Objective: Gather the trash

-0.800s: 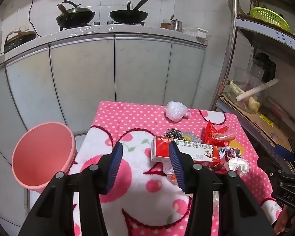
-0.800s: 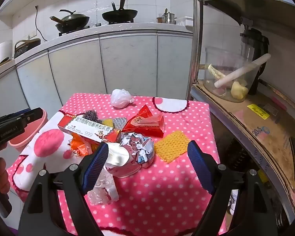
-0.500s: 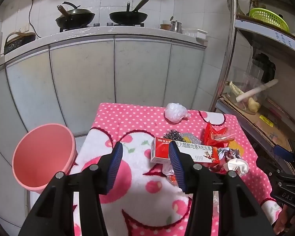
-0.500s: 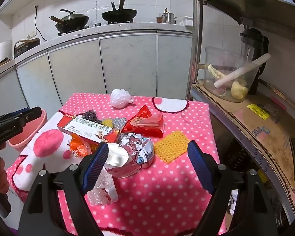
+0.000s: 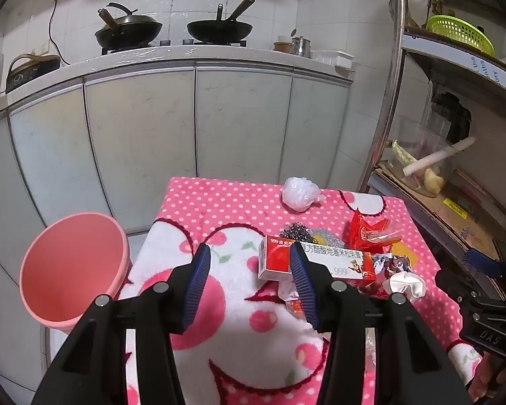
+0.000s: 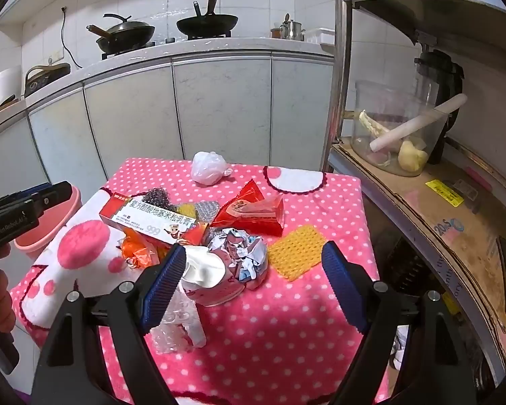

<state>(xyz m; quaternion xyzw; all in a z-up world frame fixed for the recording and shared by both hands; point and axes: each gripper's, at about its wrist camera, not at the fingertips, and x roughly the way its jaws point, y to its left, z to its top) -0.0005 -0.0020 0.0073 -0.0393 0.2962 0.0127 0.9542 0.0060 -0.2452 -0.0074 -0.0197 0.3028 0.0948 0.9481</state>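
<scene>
Blue ribbed pads on black arms fill the bottom of both my views. My left gripper point(image 5: 249, 287) has its jaws apart with nothing between them, hanging over the pink polka-dot fleece cloth point(image 5: 219, 199) that covers the table; the cloth's white patch with pink cherries lies right beneath it. My right gripper point(image 6: 253, 280) stands spread wide, also empty, above the near edge of the trash pile.

Closest to the right gripper I see a crumpled clear plastic wrapper point(image 6: 177, 329), then a white and pink paper cup on its side point(image 6: 207, 278) touching a ball of crumpled printed paper point(image 6: 241, 253). Just right of that lies a flat yellow knitted scrubber point(image 6: 295, 253). An orange crinkled wrapper point(image 6: 136, 248) sits to the left, partly under a long red-and-white ointment carton point(image 6: 148, 217), whose near end shows just past the left gripper's right pad. Behind the carton are a dark wire scourer point(image 6: 157, 195) and a red foil snack bag point(image 6: 253, 211). Farthest back on the cloth, apart from the pile, rests a knotted white plastic bag point(image 6: 207, 167).

Off the table's left side stands a round pink plastic bin point(image 5: 72, 266), its inside bare as far as I can see. Beyond are grey cabinet doors point(image 5: 141, 128) and two black woks point(image 5: 219, 28) on the counter.
</scene>
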